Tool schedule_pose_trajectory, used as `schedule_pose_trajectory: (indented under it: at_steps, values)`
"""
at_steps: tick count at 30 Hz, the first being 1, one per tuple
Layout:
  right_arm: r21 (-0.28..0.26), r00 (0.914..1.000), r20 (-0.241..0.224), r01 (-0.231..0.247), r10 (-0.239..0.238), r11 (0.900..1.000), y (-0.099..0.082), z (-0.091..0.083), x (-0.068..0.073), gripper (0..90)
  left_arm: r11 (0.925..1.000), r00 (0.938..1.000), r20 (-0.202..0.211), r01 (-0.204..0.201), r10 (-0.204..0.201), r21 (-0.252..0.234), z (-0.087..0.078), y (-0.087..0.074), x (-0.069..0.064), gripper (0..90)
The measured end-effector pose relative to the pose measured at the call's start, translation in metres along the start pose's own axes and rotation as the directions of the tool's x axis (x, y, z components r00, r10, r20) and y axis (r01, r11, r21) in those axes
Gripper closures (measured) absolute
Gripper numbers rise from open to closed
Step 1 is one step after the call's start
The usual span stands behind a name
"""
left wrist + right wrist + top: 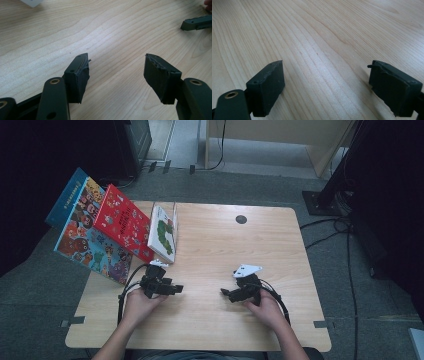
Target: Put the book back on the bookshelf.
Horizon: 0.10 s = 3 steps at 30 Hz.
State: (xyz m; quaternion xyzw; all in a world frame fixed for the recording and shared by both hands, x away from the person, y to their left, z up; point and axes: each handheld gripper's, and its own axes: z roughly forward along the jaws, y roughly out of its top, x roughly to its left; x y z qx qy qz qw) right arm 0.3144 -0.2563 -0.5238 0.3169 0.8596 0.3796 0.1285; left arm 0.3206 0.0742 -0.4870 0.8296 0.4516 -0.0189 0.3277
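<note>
both grippers sit low over the bare wooden table [215, 245], facing each other. left gripper [176, 289] has its jaws spread wide with nothing between them, same for the right gripper [226, 293]. nearest thing is the white picture book [163, 233], standing just beyond the left gripper.

No lettering can be read: the covers of the picture books [100, 232] leaning at the table's [215, 250] left edge carry print too small to make out.
</note>
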Motion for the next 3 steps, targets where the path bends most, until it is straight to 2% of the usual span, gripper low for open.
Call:
schedule_pose_trajectory:
  at_steps: [3]
  values:
    - [0.0,1.0,0.0,0.0,0.0,1.0,0.0,0.0,0.0,12.6,1.0,1.0,-0.005,-0.005,0.005,0.005,0.0011,-0.0024,-0.0008,37.3]
